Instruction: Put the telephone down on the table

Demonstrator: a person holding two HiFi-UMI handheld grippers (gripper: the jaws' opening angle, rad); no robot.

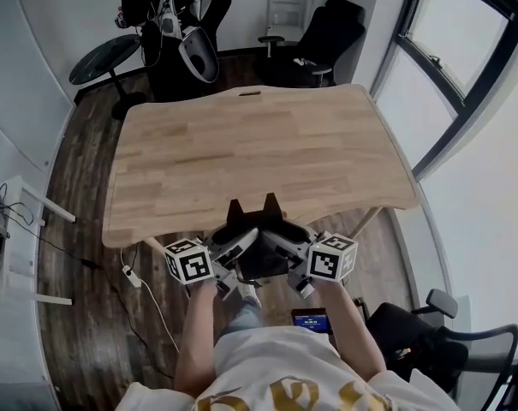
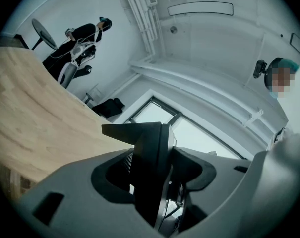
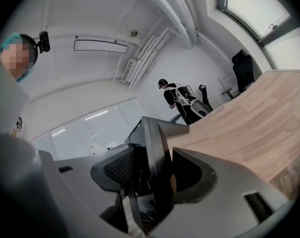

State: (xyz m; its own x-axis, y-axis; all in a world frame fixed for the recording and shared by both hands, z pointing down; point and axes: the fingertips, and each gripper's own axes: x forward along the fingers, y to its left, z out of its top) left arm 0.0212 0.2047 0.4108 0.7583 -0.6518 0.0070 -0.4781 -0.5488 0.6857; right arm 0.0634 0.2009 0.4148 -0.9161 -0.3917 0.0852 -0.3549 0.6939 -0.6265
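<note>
The telephone [image 1: 260, 248] is a black unit held between my two grippers at the near edge of the wooden table [image 1: 259, 152]. Two of its black corners stick up over the table edge. My left gripper [image 1: 239, 245] is shut on its left side and my right gripper [image 1: 286, 243] on its right side. In the left gripper view, the telephone [image 2: 146, 150] is a black slab standing upright, with my left gripper [image 2: 152, 171] clamped on it. The right gripper view shows the telephone [image 3: 153, 148] the same way, pinched in my right gripper [image 3: 150, 175]. Both grippers point level towards the table.
A black office chair [image 1: 327, 37] and a stand hung with gear [image 1: 177, 32] are beyond the table's far edge. A round side table [image 1: 104, 58] stands far left. A white power strip and cable [image 1: 132, 276] lie on the floor. Another chair [image 1: 430, 341] is at my right.
</note>
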